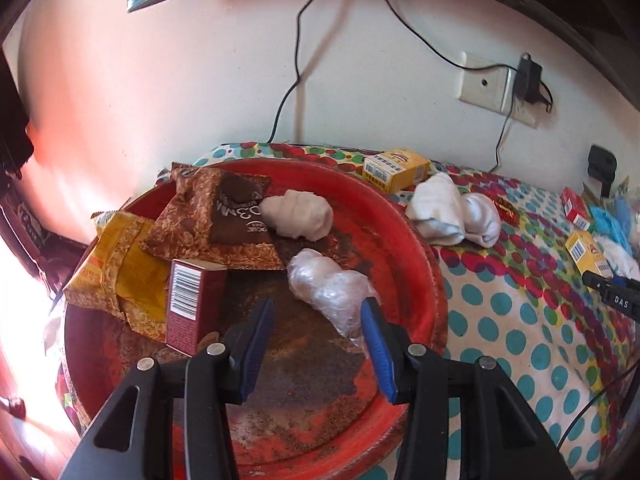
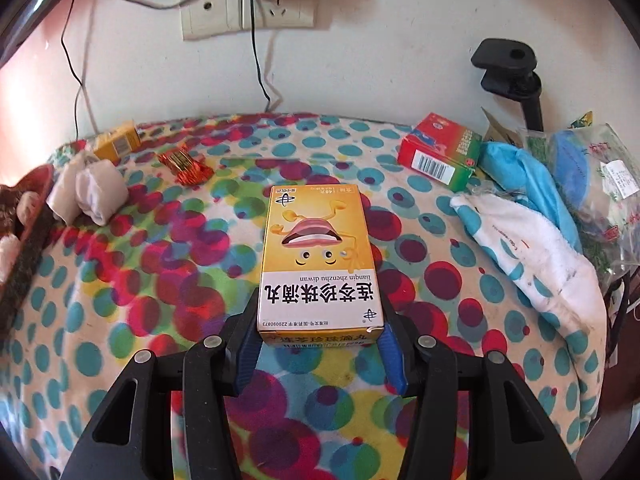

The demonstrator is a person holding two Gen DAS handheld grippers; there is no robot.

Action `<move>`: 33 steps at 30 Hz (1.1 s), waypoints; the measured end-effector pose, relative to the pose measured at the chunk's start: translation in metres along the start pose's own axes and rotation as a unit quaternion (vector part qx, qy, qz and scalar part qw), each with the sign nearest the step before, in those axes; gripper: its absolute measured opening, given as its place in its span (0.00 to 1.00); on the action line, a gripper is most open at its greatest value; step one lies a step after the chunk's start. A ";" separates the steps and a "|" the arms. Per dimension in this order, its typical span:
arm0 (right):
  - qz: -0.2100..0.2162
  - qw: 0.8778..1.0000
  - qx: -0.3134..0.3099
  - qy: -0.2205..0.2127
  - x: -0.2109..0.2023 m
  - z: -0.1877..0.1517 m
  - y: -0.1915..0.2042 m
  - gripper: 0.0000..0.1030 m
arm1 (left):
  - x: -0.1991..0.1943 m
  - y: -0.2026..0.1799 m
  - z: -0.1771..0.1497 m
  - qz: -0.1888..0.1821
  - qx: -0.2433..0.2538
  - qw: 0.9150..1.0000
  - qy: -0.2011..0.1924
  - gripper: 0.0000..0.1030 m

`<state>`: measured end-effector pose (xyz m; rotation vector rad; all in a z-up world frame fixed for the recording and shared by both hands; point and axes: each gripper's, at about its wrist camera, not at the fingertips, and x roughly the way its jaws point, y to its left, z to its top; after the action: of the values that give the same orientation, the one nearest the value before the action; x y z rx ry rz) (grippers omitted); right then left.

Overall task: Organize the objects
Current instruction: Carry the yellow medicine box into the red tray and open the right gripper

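My right tool (image 2: 320, 344) is clamped on a yellow medicine box (image 2: 320, 264) with a cartoon face, above the dotted tabletop (image 2: 120, 340). My left tool (image 1: 318, 344) stands apart, empty, over the red tray (image 1: 400, 240).

- Red tray (image 1: 400, 240): glossy rim; floor worn rough, paint flaked to brown.
- Clear bundle (image 1: 332, 292): crinkled shiny plastic film.
- White lump (image 1: 300, 216): matt, soft cloth.
- Brown packet (image 1: 224, 220): printed foil, slight sheen.
- Yellow box (image 2: 320, 264): smooth printed cardboard — satin finish.
- Dotted cover (image 2: 160, 280): fuzzy fleece cloth.
- Right gripper (image 2: 320, 344): matt black plastic, blue rubbery pads, metal pins.
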<state>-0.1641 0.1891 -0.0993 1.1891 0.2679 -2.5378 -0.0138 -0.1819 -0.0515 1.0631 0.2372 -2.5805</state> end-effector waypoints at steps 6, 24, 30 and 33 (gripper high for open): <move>0.060 0.997 -0.024 -0.030 -0.037 0.020 0.053 0.47 | -0.005 0.038 0.009 0.024 -0.043 0.999 -0.013 0.45; 0.209 0.962 -0.174 -0.034 -0.077 0.032 0.284 0.47 | -0.011 0.132 0.016 0.062 -0.135 0.989 -0.006 0.45; 0.212 0.956 -0.201 -0.018 -0.063 0.032 0.327 0.47 | -0.008 0.137 0.015 0.063 -0.142 0.988 0.001 0.45; 0.211 0.957 -0.199 -0.010 -0.054 0.034 0.338 0.47 | -0.006 0.137 0.015 0.063 -0.143 0.988 0.003 0.45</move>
<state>-0.0317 -0.1245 -0.0464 0.9435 0.4431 -2.0042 0.0313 -0.3113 -0.0403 0.9476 0.5065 -2.3438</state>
